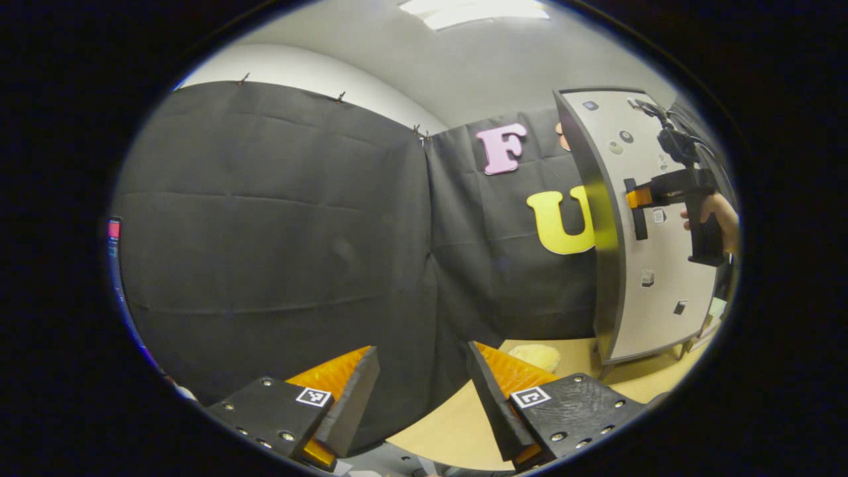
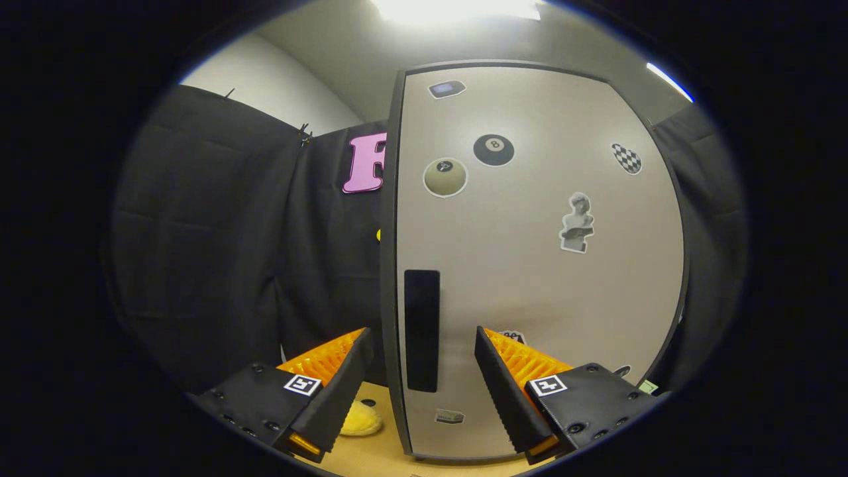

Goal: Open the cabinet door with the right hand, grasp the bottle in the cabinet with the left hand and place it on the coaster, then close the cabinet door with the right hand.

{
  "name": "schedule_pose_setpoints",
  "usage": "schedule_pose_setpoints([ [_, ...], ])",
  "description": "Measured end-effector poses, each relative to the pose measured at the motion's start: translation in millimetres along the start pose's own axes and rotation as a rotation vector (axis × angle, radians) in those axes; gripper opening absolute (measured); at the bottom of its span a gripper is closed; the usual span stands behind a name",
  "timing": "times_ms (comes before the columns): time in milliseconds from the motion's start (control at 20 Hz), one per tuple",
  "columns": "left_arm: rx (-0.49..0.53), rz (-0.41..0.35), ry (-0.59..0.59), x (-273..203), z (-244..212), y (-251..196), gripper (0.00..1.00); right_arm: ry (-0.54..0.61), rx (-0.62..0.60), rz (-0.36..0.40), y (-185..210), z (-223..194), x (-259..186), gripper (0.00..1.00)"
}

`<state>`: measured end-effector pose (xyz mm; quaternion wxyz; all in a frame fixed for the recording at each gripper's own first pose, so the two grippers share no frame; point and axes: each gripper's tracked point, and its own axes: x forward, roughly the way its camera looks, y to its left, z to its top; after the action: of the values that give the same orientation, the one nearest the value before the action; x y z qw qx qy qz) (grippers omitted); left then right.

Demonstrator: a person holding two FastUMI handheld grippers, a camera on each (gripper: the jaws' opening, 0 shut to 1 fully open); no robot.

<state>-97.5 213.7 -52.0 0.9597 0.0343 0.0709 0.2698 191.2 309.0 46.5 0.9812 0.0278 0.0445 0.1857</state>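
- A black billiard-ball sticker (image 2: 493,150) on the cabinet door (image 2: 530,298) carries the numeral "8".
- The door's other stickers are too small or blurred to read.

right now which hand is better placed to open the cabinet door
Right. The right gripper is open, fingers either side of the door handle. The left gripper faces the booth wall, off from the cabinet door.

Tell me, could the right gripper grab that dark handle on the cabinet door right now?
Probably yes. The right gripper is open, and the handle stands between its two fingers on the shut door. Nothing lies between them. How near the fingers are to the handle is hard to judge.
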Motion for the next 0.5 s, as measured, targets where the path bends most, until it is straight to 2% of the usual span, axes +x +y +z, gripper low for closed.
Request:
schedule_pose_setpoints([
  [150,0.004,0.025,0.007,-0.1,-1.2,2.7,0.80,0.017,0.016,-0.030,0.1,-2.2,16.5,0.97],
  [250,0.003,0.037,0.010,0.3,-3.1,3.4,0.80,0.040,0.031,-0.046,0.8,-4.5,25.7,0.86],
  [300,0.002,0.042,0.012,-1.2,-3.9,3.8,0.80,0.051,0.031,-0.050,0.9,-5.7,30.1,0.85],
  [350,0.001,0.045,0.016,-1.0,-4.6,4.2,0.80,0.064,0.027,-0.057,0.4,-7.5,33.8,0.75],
  [400,-0.001,0.048,0.021,-1.6,-5.1,5.3,0.80,0.072,0.024,-0.062,0.0,-8.8,36.8,0.73],
  [500,-0.003,0.055,0.034,-1.6,-8.0,7.1,0.80,0.096,0.020,-0.070,-0.1,-14.4,41.5,0.60],
])
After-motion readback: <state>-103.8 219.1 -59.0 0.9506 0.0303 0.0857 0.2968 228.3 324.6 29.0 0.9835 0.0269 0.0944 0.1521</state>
